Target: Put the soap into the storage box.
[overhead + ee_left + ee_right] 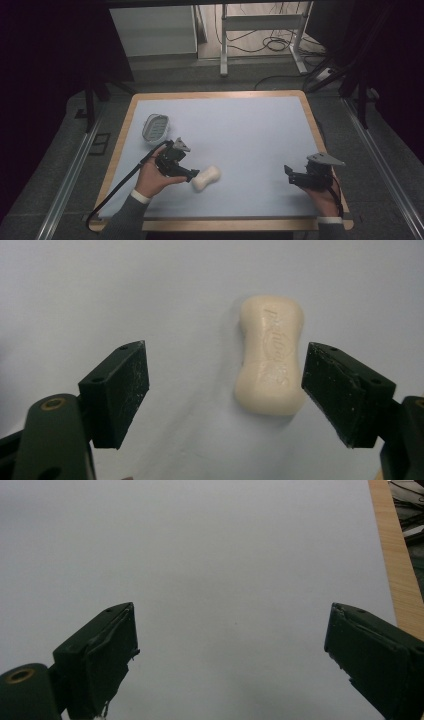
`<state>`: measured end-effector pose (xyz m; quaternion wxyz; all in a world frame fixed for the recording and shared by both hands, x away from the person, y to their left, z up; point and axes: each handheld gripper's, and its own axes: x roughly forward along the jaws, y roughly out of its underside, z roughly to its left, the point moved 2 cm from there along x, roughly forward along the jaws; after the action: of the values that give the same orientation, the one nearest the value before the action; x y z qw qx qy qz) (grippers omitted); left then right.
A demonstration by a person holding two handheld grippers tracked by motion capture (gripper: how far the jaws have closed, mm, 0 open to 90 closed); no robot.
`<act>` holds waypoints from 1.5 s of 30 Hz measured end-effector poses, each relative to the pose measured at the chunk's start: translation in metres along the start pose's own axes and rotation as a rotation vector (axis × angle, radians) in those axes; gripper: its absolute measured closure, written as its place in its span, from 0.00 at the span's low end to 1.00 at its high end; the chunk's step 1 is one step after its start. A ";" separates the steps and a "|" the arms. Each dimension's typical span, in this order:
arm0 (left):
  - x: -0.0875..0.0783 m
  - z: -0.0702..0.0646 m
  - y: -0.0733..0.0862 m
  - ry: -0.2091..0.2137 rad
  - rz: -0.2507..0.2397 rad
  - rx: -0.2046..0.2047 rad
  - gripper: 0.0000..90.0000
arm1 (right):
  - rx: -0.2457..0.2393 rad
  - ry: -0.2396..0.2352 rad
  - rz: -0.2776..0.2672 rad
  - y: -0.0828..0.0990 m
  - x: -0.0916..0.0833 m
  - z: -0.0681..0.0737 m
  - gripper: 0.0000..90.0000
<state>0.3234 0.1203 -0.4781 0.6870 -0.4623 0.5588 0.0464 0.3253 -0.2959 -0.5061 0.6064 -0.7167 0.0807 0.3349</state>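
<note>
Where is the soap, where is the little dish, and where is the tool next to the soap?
Cream waisted soap bar (270,357), left gripper view, stamped top.
Clear ribbed plastic soap dish (155,128), high view, inside floor.
Left tool (196,174), high view, jaw tips.

Table (305,100): edged in light wood, covered by a pale blue mat (240,130).
Floor (45,165): grey carpet, dimly lit.
Beyond far edge: white frame (223,45); black cables (272,42) are coiled on the floor.
Sides: metal rails (65,180) are laid.

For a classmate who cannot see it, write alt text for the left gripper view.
A cream bar of soap lies on a pale blue-grey table surface, just ahead of the left tool, closer to one of its two open black jaws.
</note>
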 end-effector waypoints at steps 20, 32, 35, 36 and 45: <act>0.030 -0.022 -0.007 0.037 0.072 0.019 0.25 | -0.004 0.006 0.008 0.001 0.001 0.000 0.07; 0.052 -0.031 -0.012 0.006 0.146 0.050 0.29 | -0.006 0.008 0.015 0.002 0.002 0.001 0.07; 0.061 -0.033 -0.010 0.011 0.173 0.059 0.32 | -0.009 0.012 0.020 0.003 0.004 0.000 0.07; 0.063 -0.034 -0.009 0.010 0.177 0.060 0.34 | -0.009 0.013 0.019 0.003 0.003 0.000 0.07; 0.067 -0.035 -0.007 0.005 0.187 0.071 0.54 | -0.004 0.017 0.022 0.003 0.003 -0.002 0.07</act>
<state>0.3269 0.0614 -0.5266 0.6940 -0.3838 0.6026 0.0893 0.3264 -0.2976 -0.5101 0.6005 -0.7198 0.0930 0.3356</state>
